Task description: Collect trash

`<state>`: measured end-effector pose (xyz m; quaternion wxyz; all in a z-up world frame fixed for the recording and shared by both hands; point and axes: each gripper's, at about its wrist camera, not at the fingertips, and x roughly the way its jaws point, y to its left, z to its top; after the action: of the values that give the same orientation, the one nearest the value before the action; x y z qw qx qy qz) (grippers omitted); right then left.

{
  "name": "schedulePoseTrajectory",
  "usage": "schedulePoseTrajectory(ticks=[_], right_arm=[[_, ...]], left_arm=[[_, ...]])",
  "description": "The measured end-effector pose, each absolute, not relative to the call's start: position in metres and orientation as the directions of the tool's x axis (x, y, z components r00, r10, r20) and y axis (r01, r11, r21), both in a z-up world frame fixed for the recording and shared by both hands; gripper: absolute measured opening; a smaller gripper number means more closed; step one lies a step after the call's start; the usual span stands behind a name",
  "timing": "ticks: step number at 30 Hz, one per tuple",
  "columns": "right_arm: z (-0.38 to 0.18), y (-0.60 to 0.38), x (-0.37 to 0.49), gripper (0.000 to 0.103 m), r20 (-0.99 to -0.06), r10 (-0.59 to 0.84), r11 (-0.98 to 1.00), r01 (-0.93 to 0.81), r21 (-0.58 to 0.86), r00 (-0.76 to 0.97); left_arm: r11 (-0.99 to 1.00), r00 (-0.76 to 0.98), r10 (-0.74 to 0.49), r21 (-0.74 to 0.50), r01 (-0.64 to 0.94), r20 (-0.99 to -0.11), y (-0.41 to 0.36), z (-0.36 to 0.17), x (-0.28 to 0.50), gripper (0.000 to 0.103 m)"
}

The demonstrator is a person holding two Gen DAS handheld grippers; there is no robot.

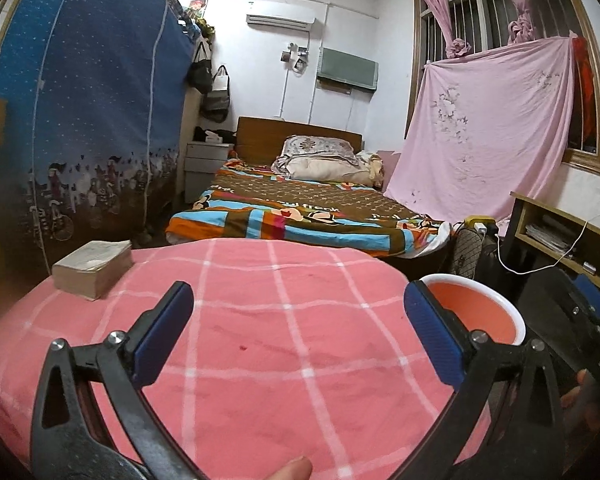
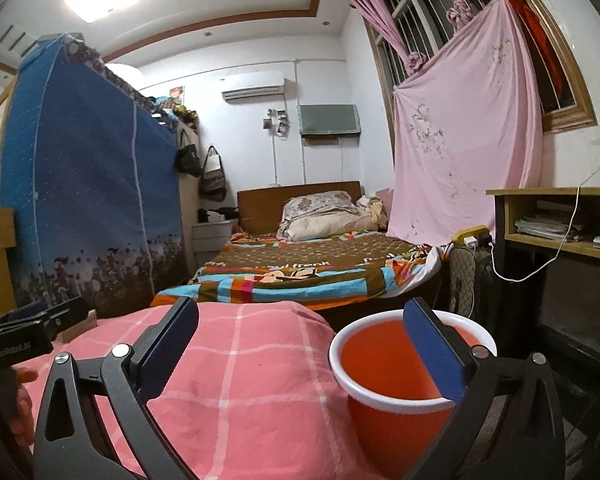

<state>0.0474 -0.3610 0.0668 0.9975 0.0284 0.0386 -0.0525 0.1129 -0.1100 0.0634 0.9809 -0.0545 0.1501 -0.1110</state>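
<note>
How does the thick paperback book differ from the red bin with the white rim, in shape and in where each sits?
The thick tan paperback book is a flat closed block; the red plastic bin with the white rim is a round open container. The book lies on the pink checked cloth at its far left corner; the bin stands off its right edge. Neither is held.

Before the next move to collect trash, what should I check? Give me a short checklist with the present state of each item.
1. Left gripper open: ok, jaws wide apart, nothing between them.
2. Right gripper open: ok, jaws wide apart, holding nothing.
3. Bin within reach: ok, it stands just past the cloth's right edge, under the right gripper.
4. Bin ready to receive: ok, mouth up; the visible inside shows nothing.
5. Trash located: not ok, no trash shows on the pink cloth; only a book lies on it.
6. Path to bin free: ok, nothing stands between the grippers and it.
</note>
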Motion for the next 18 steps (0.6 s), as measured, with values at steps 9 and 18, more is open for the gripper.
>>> schedulePoseTrajectory(ticks=[9, 18], right_arm=[[0.052, -0.345, 0.021, 0.103, -0.038, -0.09, 0.996, 0.091, 0.027, 0.995], [0.036, -0.335, 0.019, 0.103, -0.059, -0.073, 0.997, 0.073, -0.004, 0.996]], left_arm=[[0.98, 0.944, -0.187, -0.111, 0.163, -0.272, -0.089, 0.047, 0.087, 0.089], [0.987, 0.957, -0.153, -0.078, 0.138, -0.248, -0.081, 0.035, 0.071, 0.089]])
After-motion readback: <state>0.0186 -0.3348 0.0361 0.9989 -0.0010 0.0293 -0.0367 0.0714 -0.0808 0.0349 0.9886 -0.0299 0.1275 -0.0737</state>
